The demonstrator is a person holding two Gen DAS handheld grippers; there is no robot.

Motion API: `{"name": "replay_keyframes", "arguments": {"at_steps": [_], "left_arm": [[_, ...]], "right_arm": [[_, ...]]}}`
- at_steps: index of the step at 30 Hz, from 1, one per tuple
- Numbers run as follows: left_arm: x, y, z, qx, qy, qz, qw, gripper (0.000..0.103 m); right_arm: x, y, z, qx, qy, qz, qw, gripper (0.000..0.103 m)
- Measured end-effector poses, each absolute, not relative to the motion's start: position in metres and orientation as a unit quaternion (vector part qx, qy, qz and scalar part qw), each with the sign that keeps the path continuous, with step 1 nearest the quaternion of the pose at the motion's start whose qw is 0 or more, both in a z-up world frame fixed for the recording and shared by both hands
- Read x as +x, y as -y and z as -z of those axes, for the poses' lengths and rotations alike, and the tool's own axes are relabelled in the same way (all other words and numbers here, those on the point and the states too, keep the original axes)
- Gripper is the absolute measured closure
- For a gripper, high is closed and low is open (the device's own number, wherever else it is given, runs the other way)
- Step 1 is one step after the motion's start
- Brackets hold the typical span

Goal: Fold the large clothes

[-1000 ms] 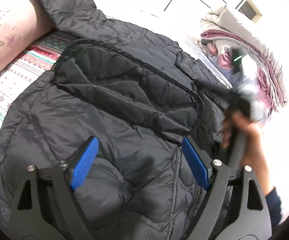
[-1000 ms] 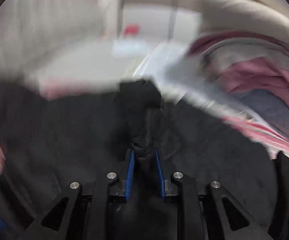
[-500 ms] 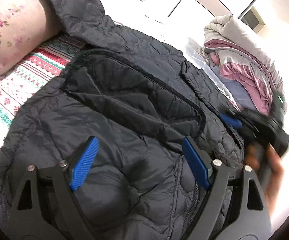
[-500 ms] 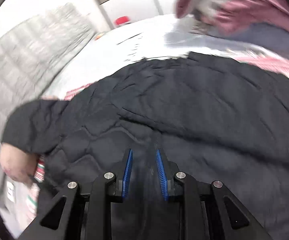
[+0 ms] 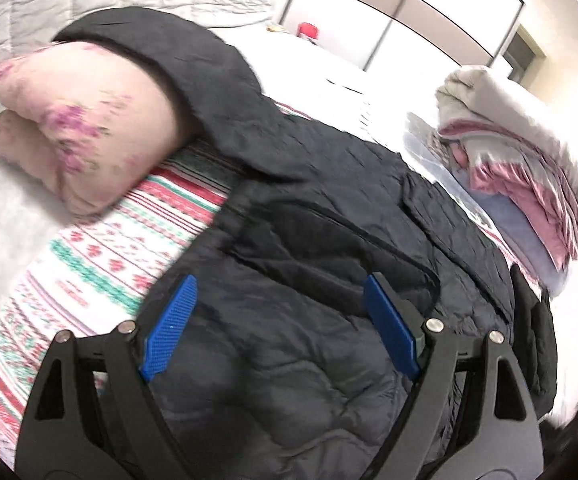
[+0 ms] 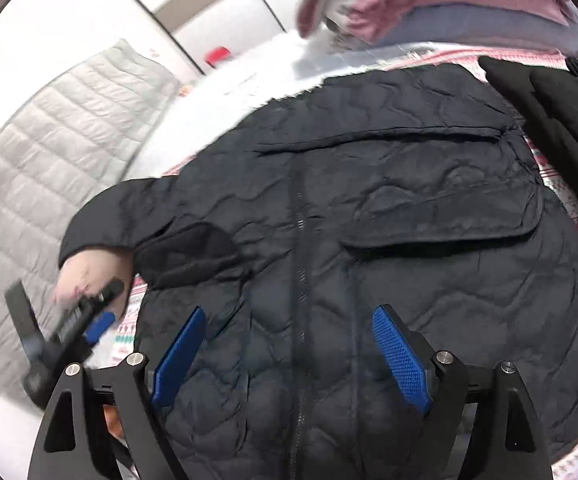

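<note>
Patterned bedspread (image 5: 101,256) under quilted black jacket (image 6: 389,208), apparently flat; left gripper (image 5: 277,328) apart, right gripper (image 6: 289,352) opening, empty

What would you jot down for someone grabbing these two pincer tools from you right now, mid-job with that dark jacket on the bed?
Left gripper: open, empty, above the jacket.
Right gripper: jaws opening, nothing between them, over the jacket's zipper.
Jacket: front up on the patterned sheet. One sleeve lies over the pillow; the other side looks folded in across the chest.
Other clothes: a pile beside the jacket.
Done: apparently one side fold.
Left: probably bring the sleeve off the pillow and across, then fold the body.
</note>
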State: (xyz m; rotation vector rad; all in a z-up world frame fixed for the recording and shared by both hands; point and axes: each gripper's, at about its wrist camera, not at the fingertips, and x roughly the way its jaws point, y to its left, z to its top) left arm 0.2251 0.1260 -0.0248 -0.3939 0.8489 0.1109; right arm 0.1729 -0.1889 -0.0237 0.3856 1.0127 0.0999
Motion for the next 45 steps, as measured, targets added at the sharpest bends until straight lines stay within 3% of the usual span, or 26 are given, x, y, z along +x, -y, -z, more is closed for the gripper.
{"name": "replay_keyframes", "arguments": {"at_steps": [5,9,13,16,20,22,24,25,30,37,45], "left_arm": [[0.241,-0.178,-0.009,-0.182,-0.383,-0.105,0.899,0.017],[0.273,-0.239,-0.037,-0.211,-0.359,-0.159,0.895,0.010],[0.320,-0.290,-0.034,-0.231,-0.371,-0.205,0.876,0.010],[0.347,-0.312,-0.018,-0.250,-0.398,-0.204,0.859,0.010],[0.359,-0.317,-0.017,-0.258,-0.369,-0.211,0.868,0.010],[0.364,-0.315,-0.022,-0.256,-0.356,-0.206,0.875,0.020],[0.373,-0.309,-0.026,-0.236,-0.360,-0.202,0.880,0.082],[0.380,-0.311,-0.028,-0.228,-0.369,-0.199,0.878,0.093],[0.387,-0.283,-0.054,-0.194,-0.341,-0.174,0.903,0.098],[0.373,-0.164,-0.107,-0.141,-0.252,-0.027,0.957,0.098],[0.368,0.003,-0.080,-0.041,-0.283,0.140,0.948,0.097]], "right_arm": [[0.181,0.189,0.078,0.150,-0.532,-0.006,0.833,0.016],[0.174,0.186,0.058,0.140,-0.496,0.001,0.857,0.016],[0.164,0.177,0.038,0.101,-0.450,-0.025,0.887,0.016],[0.170,0.193,0.050,0.166,-0.480,-0.032,0.861,0.015],[0.174,0.210,0.063,0.235,-0.515,-0.029,0.824,0.015],[0.173,0.210,0.061,0.224,-0.513,-0.021,0.828,0.015],[0.172,0.210,0.059,0.212,-0.510,-0.015,0.834,0.015],[0.171,0.210,0.058,0.211,-0.508,-0.016,0.835,0.015],[0.169,0.220,0.055,0.231,-0.503,-0.022,0.833,0.015],[0.163,0.244,0.049,0.266,-0.485,-0.009,0.833,0.015],[0.158,0.272,0.047,0.315,-0.474,0.005,0.822,0.015]]}}
